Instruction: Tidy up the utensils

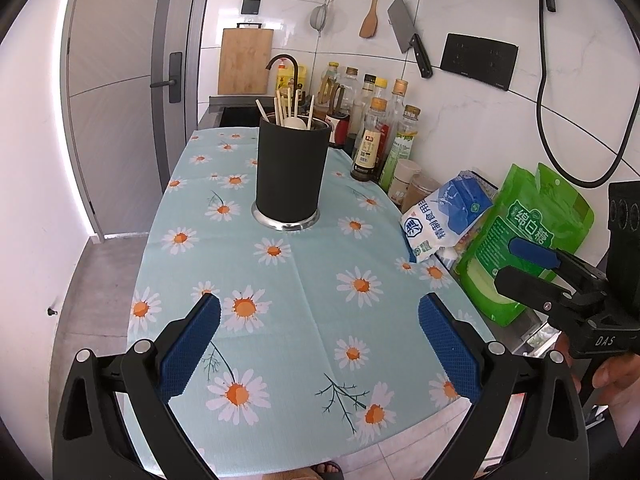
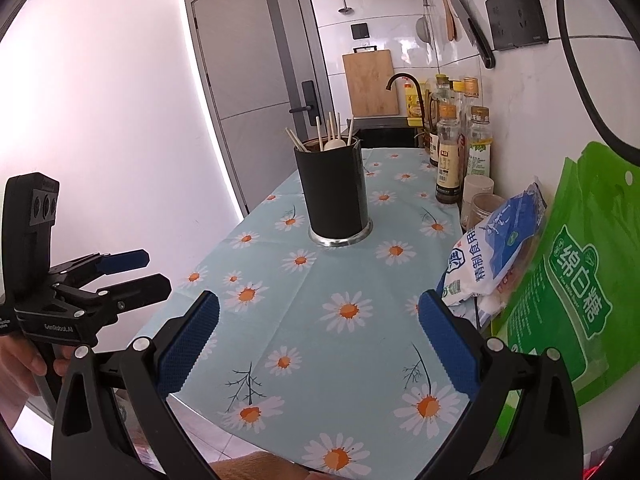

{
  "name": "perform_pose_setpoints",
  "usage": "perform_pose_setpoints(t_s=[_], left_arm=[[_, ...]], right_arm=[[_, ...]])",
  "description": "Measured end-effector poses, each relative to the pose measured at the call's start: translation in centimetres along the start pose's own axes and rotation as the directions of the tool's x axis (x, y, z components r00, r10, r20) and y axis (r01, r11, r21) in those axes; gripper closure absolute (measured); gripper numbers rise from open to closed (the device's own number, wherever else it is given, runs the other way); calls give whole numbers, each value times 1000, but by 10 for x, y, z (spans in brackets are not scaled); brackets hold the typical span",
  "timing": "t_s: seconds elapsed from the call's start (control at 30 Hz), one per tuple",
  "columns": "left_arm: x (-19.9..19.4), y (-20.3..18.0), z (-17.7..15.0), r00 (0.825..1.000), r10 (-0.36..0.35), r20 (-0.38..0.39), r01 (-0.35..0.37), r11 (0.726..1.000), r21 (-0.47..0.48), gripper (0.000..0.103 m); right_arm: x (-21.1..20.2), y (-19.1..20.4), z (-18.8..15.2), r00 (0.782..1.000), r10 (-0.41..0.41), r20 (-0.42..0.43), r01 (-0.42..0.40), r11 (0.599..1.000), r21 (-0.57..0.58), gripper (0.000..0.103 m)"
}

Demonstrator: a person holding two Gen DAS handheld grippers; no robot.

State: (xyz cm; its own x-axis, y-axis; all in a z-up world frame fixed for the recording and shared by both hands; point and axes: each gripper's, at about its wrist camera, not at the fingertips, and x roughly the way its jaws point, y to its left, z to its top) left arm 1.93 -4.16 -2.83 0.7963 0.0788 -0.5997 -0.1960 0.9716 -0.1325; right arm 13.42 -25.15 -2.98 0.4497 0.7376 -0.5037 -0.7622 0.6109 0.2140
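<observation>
Left wrist view: the left gripper [image 1: 319,316] hangs over the near part of the daisy-print cloth [image 1: 280,280], jaws spread wide, nothing between its blue pads [image 1: 192,344]; the right gripper [image 1: 532,264] appears at the right edge, held by a hand [image 1: 616,372], its jaws also apart and empty; the right wrist view confirms this, its own pads [image 2: 448,344] standing well apart over bare cloth.

The task's thing, the black utensil holder [image 1: 291,172], stands upright on its metal base ring in the middle of the cloth, well ahead of both grippers; chopsticks [image 1: 282,106] and a white spoon [image 1: 295,122] are inside it; their long axes run near vertical, visible ends pointing up and fanning slightly outward; which ends are down cannot be told. No loose utensil is visible on the cloth, so the sorting appears close to complete, or not yet begun.

Risks, as judged: the holder is tall on a narrow base, and a sideways knock from either gripper could tip it; a pull on one chopstick could drag its neighbours out; the cloth could slide and carry the holder with it; the right gripper works near the salt bag [image 1: 448,216], the green sugar bag [image 1: 520,248] and the bottles [image 1: 380,136], which a wide swing could topple.
</observation>
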Motion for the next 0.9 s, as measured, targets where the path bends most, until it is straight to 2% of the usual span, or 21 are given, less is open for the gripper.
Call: perform_pose_setpoints(t_s=[0.9], left_arm=[[-4, -6, -4, 1000, -25, 5, 25, 999, -21, 7]], right_arm=[[-6, -4, -5, 1000, -20, -4, 20, 1000, 21, 5]])
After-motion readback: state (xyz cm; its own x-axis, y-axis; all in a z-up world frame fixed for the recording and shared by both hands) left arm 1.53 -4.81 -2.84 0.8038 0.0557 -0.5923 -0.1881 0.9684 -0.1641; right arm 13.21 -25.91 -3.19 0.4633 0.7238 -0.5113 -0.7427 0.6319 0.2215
